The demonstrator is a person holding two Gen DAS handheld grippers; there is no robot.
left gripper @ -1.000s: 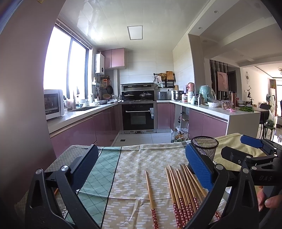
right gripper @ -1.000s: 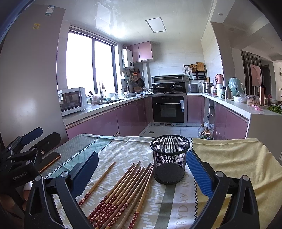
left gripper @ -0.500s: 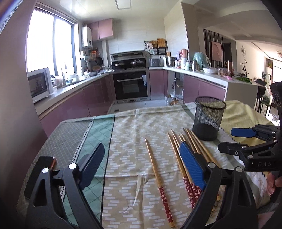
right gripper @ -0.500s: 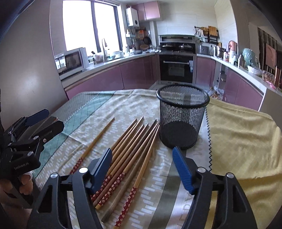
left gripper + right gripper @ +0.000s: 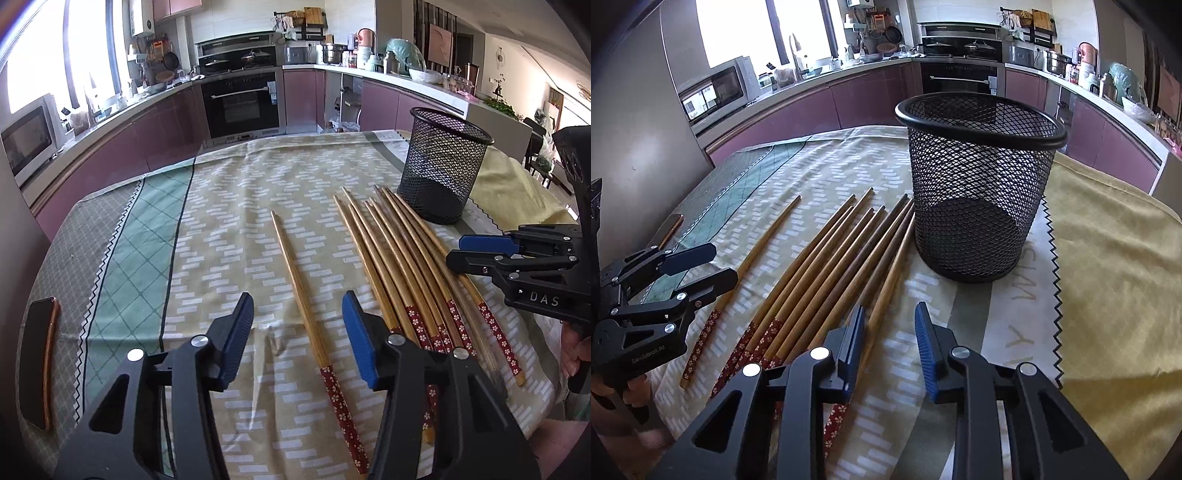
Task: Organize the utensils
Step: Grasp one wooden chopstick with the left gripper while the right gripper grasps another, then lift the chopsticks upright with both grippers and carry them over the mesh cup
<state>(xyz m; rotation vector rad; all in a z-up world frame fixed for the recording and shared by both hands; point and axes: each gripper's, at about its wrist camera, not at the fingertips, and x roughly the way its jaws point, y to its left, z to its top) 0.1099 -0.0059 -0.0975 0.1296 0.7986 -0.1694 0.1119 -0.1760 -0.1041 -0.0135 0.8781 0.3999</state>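
Bamboo chopsticks [image 5: 402, 266] with red flower-patterned handle ends lie fanned in a bunch on the patterned tablecloth [image 5: 229, 192], tips near the black mesh cup [image 5: 979, 184]; one single chopstick [image 5: 306, 306] lies apart to their left. The left gripper [image 5: 298, 325] straddles that lone stick, jaws just closing but pads not touching it. The right gripper [image 5: 889, 332] has also been closing, over the bunch's rightmost stick, nothing pinched. A phone [image 5: 37, 362] lies at the table's edge; purple kitchen cabinets [image 5: 166, 125] stand beyond.
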